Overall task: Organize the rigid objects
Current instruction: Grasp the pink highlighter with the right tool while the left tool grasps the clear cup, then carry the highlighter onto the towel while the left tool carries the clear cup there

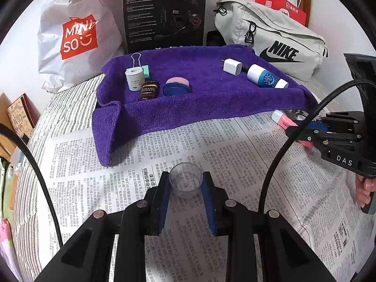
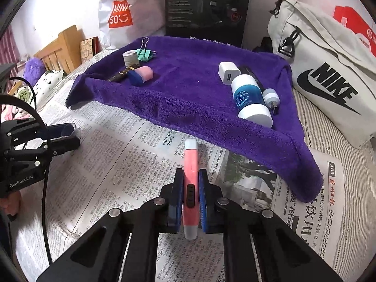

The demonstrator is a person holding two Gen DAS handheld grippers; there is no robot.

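Observation:
My left gripper [image 1: 186, 183] is shut on a small clear plastic cup [image 1: 185, 179], held over the newspaper [image 1: 211, 145] in front of the purple towel [image 1: 199, 98]. My right gripper [image 2: 190, 181] is shut on a pink utility knife [image 2: 190, 164], also over the newspaper, near the towel's front edge; it shows at the right of the left wrist view [image 1: 303, 129]. On the towel [image 2: 188, 89] lie a white charger [image 2: 228, 72], a blue-and-white bottle [image 2: 250, 99], a white roll [image 2: 130, 57], a teal binder clip [image 2: 143, 52], a dark small bottle [image 2: 121, 74] and a pink-and-blue container [image 2: 141, 75].
A Miniso bag [image 1: 75, 35], a black headset box [image 1: 164, 14], a grey Nike bag [image 1: 277, 37] and a red paper bag [image 1: 279, 7] stand behind the towel. Striped bedding [image 1: 70, 108] lies under the newspaper. A wooden bed frame [image 2: 58, 49] is at the left.

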